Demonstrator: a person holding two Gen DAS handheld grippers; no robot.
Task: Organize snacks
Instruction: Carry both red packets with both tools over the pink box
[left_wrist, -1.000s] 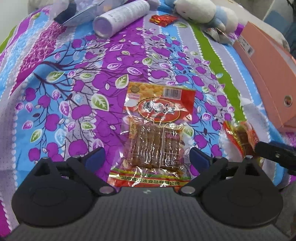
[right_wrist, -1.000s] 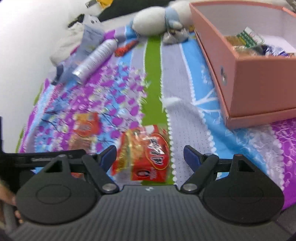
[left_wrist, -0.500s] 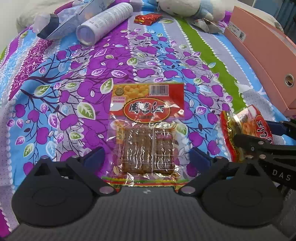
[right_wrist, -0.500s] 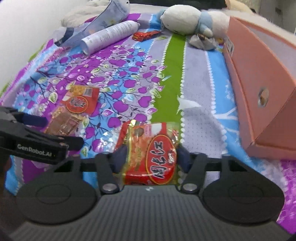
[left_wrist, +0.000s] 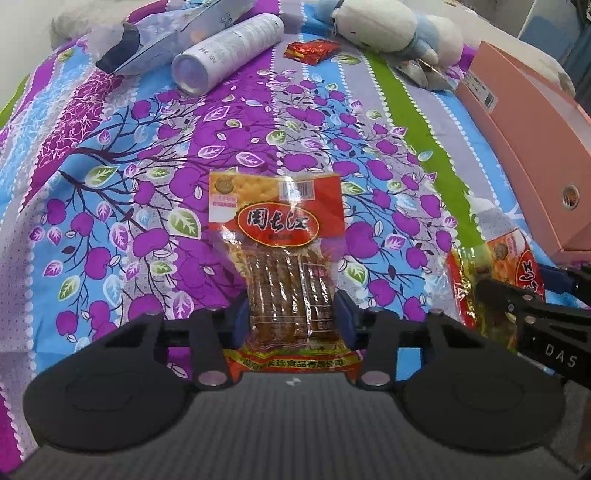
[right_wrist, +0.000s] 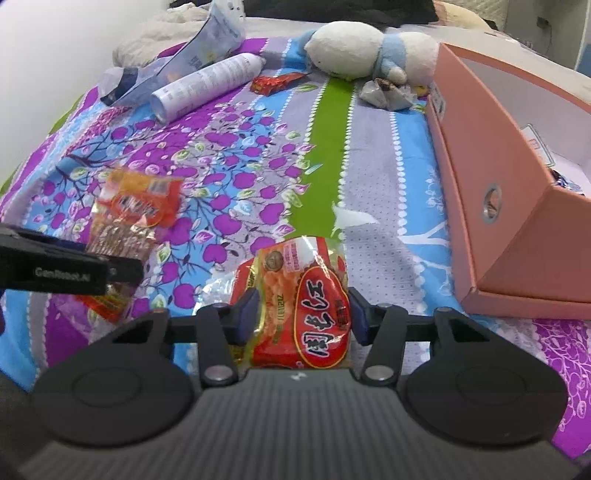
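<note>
Red-labelled and partly clear, the flat snack packet (left_wrist: 284, 258) lay on the purple floral bedspread (left_wrist: 147, 166), its near end pinched between the blue pads of the left gripper (left_wrist: 291, 319), whose jaws were drawn in tight against it. To the right, the right gripper (right_wrist: 297, 314) was likewise clamped on a crumpled red snack bag (right_wrist: 301, 314). Beyond that, at the right, the pink box (right_wrist: 491, 192) stood open. At the far end lay a white bottle (left_wrist: 229, 51), a small red wrapper (left_wrist: 312, 51) and a plush toy (left_wrist: 388, 29).
</note>
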